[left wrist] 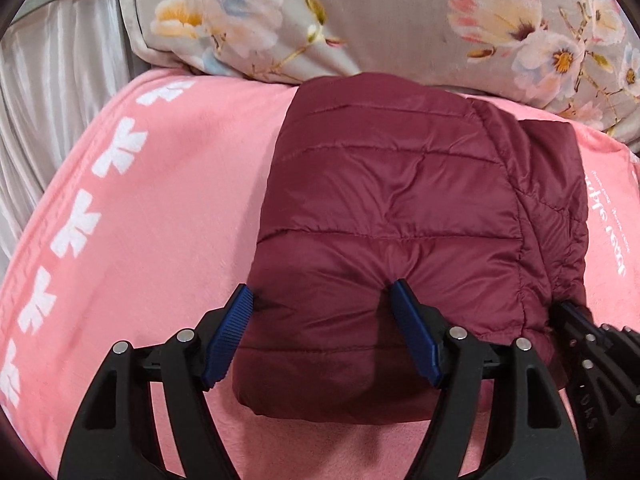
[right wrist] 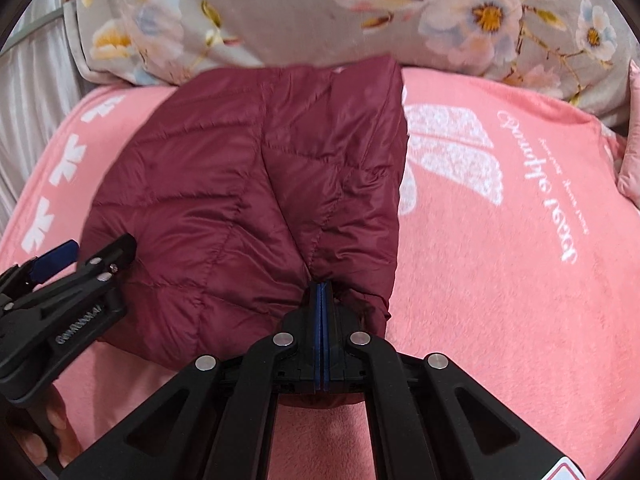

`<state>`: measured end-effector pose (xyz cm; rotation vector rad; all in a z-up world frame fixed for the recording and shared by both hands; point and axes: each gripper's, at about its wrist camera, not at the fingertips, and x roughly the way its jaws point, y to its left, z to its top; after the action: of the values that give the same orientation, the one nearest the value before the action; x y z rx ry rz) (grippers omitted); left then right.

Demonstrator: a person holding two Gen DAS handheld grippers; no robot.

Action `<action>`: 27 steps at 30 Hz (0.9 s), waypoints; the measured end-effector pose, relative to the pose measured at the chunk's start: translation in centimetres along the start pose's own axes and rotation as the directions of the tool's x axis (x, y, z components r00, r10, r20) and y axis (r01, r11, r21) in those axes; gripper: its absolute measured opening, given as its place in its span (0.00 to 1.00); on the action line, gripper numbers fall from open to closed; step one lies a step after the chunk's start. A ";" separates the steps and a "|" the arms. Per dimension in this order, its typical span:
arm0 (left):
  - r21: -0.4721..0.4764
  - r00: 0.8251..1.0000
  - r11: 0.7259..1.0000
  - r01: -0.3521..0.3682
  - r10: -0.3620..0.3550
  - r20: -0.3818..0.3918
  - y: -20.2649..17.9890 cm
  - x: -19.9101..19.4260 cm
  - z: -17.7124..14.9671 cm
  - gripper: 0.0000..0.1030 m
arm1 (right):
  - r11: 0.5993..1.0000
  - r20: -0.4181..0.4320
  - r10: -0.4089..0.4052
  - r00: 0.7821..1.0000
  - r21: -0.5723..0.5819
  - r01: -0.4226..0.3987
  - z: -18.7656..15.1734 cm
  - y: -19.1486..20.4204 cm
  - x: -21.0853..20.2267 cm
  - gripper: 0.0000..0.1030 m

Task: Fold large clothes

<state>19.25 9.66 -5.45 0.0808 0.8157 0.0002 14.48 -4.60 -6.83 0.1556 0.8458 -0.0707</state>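
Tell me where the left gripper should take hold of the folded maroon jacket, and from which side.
Grip the near folded edge of the maroon jacket, coming in low from the near side. The left gripper is open and straddles that puffy edge; the right gripper already pinches the same edge further right.

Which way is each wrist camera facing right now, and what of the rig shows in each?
Left wrist: sits behind the open left gripper, looking forward over the folded maroon puffer jacket; right gripper at right edge.
Right wrist: sits behind the right gripper, pinched on the jacket's near edge; left gripper and a hand at lower left.
Shared: jacket, pink blanket, floral pillow.
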 end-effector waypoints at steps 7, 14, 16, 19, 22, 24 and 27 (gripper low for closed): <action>0.029 1.000 0.999 -0.021 0.021 -0.001 -0.9 1.1 -0.9 0.68 | 1.000 -0.022 -0.010 1.000 -0.003 0.010 -1.0 0.3 2.2 0.00; -0.003 1.000 1.000 -0.016 0.016 0.018 -1.1 1.9 -1.7 0.69 | 0.999 0.017 -0.039 0.999 -0.030 0.039 -1.8 0.9 2.8 0.00; 0.008 0.999 1.000 -0.028 0.028 0.037 -1.3 2.0 -2.0 0.69 | 0.999 0.031 -0.041 0.999 -0.030 0.041 -2.0 1.0 2.9 0.00; 0.010 0.997 0.999 -0.039 0.038 0.060 -1.6 2.0 -2.5 0.69 | 0.998 0.047 -0.049 0.998 -0.036 0.050 -2.3 1.1 2.9 0.00; 0.005 0.996 0.999 -0.037 0.037 0.077 -1.6 2.0 -2.6 0.69 | 0.998 0.056 -0.046 0.997 -0.031 0.047 -2.4 0.9 2.9 0.00; 0.000 0.995 0.999 -0.034 0.034 0.090 -1.6 2.0 -2.6 0.69 | 0.998 0.068 -0.047 0.997 -0.034 0.050 -2.7 1.0 2.8 0.00; -0.003 0.994 0.999 -0.038 0.038 0.101 -1.7 1.7 -2.5 0.69 | 0.999 0.082 -0.027 0.996 -0.021 0.029 -2.7 0.5 2.5 0.00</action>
<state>18.53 8.23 -8.51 0.0944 0.7129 0.0322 14.15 -3.62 -10.43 0.1188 0.7673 -0.0932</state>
